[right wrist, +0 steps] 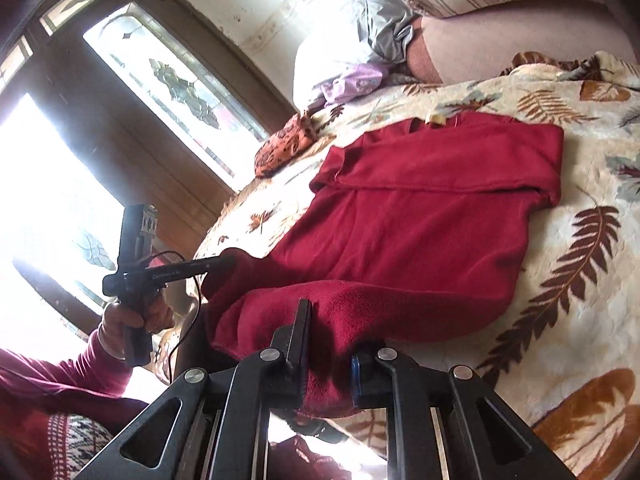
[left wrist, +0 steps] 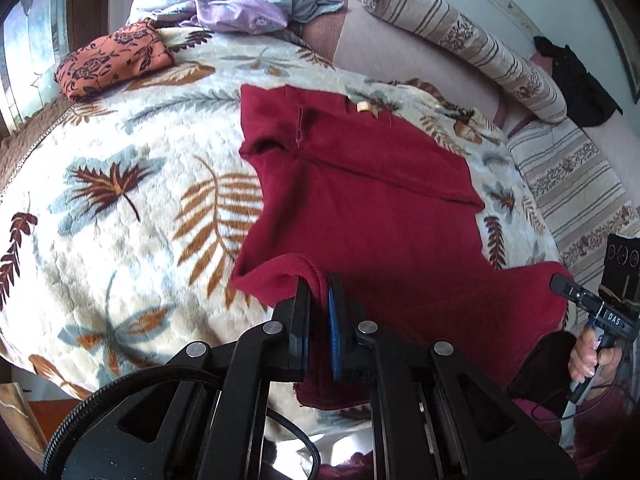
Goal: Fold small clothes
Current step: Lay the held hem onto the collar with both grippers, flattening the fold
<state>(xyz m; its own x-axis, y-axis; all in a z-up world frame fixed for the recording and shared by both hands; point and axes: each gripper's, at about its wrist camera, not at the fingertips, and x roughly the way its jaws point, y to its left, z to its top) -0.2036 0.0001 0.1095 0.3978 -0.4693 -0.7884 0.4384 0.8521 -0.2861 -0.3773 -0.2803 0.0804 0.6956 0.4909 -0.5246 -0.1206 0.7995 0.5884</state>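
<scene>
A dark red fleece garment (left wrist: pixel 380 208) lies on a leaf-patterned blanket (left wrist: pixel 140 208), its far part folded flat. Its near edge is lifted off the blanket. My left gripper (left wrist: pixel 319 280) is shut on the near left corner, with red cloth pinched between the blue pads. In the right wrist view the same garment (right wrist: pixel 420 220) drapes over my right gripper (right wrist: pixel 332 320), which is shut on a thick bunch of the near hem; its right finger is mostly hidden by cloth. Each wrist view shows the other gripper at the garment's edge: the right gripper (left wrist: pixel 560 282), the left gripper (right wrist: pixel 224 262).
A folded orange patterned cloth (left wrist: pixel 112 62) and a lilac cloth (left wrist: pixel 236 14) lie at the blanket's far side. A striped bolster (left wrist: pixel 460 36) and a black item (left wrist: pixel 576 80) sit far right. A window (right wrist: pixel 60 180) is on the left. A hand (left wrist: pixel 592 356) holds the right grip.
</scene>
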